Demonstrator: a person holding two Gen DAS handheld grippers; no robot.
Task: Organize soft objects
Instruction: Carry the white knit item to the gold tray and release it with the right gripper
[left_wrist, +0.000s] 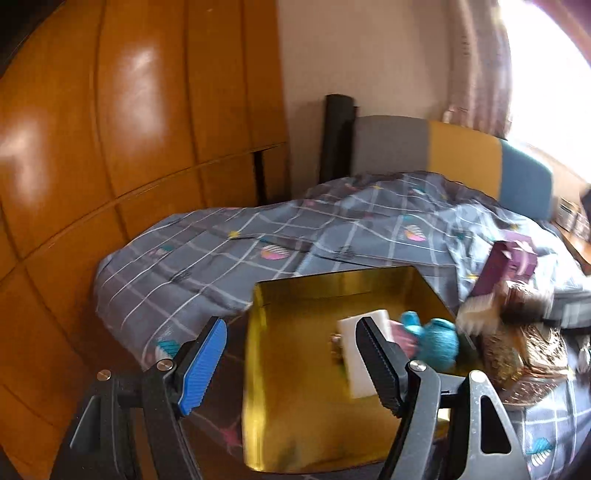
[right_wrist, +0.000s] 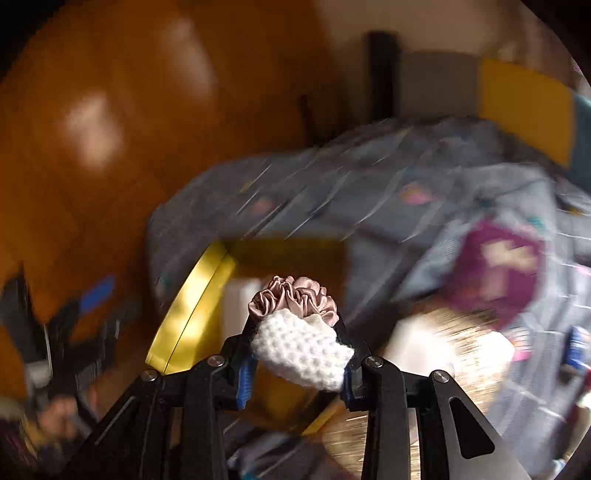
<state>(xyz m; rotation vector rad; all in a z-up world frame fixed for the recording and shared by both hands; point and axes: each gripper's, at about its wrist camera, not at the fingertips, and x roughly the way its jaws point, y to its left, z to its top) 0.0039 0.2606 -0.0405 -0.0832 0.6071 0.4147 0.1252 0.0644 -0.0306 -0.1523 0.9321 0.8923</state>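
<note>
1. A bed (left_wrist: 258, 236) under a grey checked quilt fills the room's middle; an orange wooden wardrobe (left_wrist: 110, 129) stands left of the bed, and a grey, yellow and blue headboard (left_wrist: 461, 151) rises behind it.
2. On the bed sits a gold box (left_wrist: 314, 406), open on top. Inside it lie a white block (left_wrist: 354, 354) and a blue knitted toy (left_wrist: 439, 339).
3. Right of the gold box: a purple carton (left_wrist: 506, 266) and a crinkled gold foil wrapper (left_wrist: 524, 354), both blurred.
4. The left hand-held gripper (left_wrist: 291, 362) hovers over the gold box, jaws wide, holding nothing.
5. The right hand-held gripper (right_wrist: 295, 354) is clamped on a white crochet piece (right_wrist: 303, 350) bundled with a pink satin scrunchie (right_wrist: 295, 297), above the gold box.
</note>
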